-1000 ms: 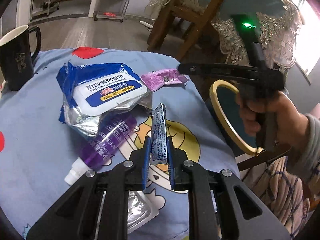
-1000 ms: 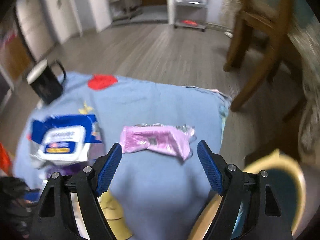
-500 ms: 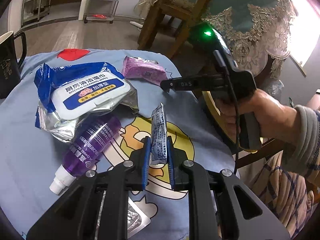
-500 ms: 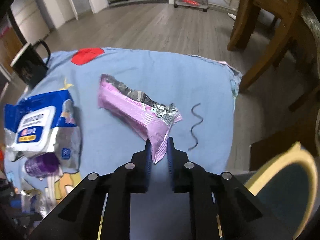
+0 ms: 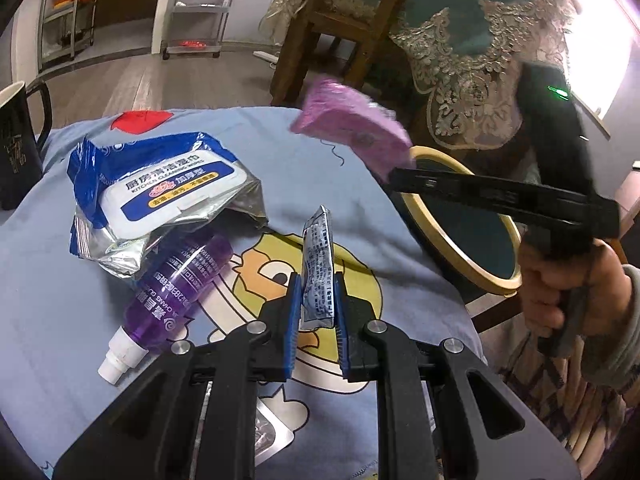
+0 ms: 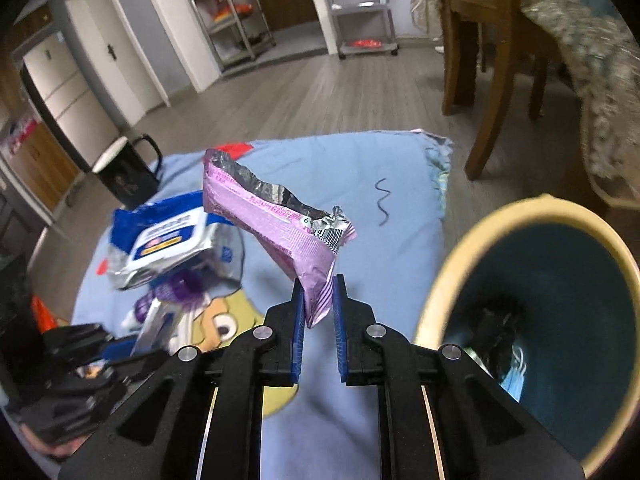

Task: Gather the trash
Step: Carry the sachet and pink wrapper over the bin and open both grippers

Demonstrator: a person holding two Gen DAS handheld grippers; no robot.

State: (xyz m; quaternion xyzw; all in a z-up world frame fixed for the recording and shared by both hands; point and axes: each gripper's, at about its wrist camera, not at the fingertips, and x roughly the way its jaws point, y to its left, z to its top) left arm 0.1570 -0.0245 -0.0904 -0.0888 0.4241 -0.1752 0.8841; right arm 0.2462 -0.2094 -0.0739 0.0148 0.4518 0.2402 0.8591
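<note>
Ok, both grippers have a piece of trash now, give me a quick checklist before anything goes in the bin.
1. Right gripper pinching the pink wrapper: ok, lifted off the cloth.
2. Left gripper pinching the small blue-grey sachet: ok.
3. Bin mouth open and beside the table's edge: ok.
4. Wrapper over the bin: not ok, it hangs over the blue cloth.
5. Table cleared: not ok, wipes pack and purple bottle remain.
6. How full the bin is: cannot tell.

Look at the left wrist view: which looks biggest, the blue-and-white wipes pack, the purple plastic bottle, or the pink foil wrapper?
1. Blue-and-white wipes pack
2. Purple plastic bottle
3. Pink foil wrapper, though it's blurred and farther off, so unsure.
</note>
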